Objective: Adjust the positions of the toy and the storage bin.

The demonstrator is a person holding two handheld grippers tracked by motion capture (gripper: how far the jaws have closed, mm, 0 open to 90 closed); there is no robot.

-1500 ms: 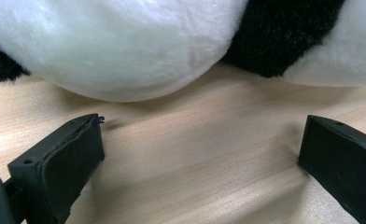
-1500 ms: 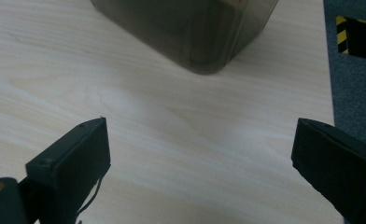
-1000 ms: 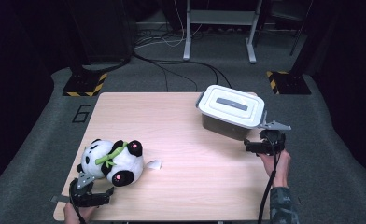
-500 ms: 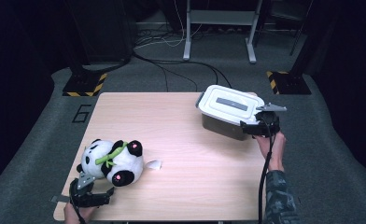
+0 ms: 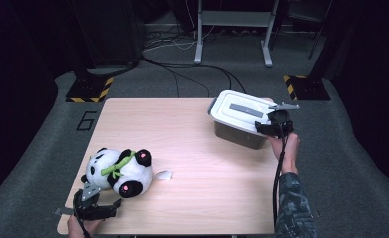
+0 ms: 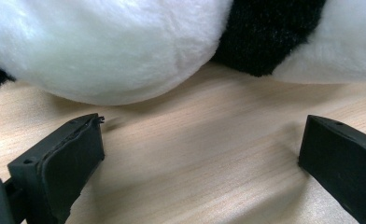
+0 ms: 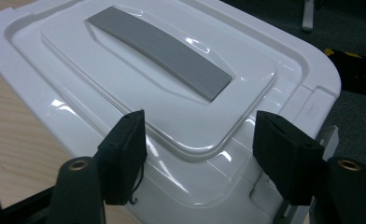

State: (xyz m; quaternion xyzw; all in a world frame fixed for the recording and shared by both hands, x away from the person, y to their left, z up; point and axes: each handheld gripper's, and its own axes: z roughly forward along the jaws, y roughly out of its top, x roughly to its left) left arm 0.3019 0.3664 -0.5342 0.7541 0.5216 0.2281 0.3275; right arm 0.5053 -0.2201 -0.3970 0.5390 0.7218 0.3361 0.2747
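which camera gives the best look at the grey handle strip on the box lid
The right gripper view: the grey handle strip lies close and sharp on the white lid, just beyond that tool's jaws. The high view shows it small and distant.

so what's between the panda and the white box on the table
Nothing large: in the high view bare tabletop runs from the panda to the white box, save a small white scrap beside the panda.
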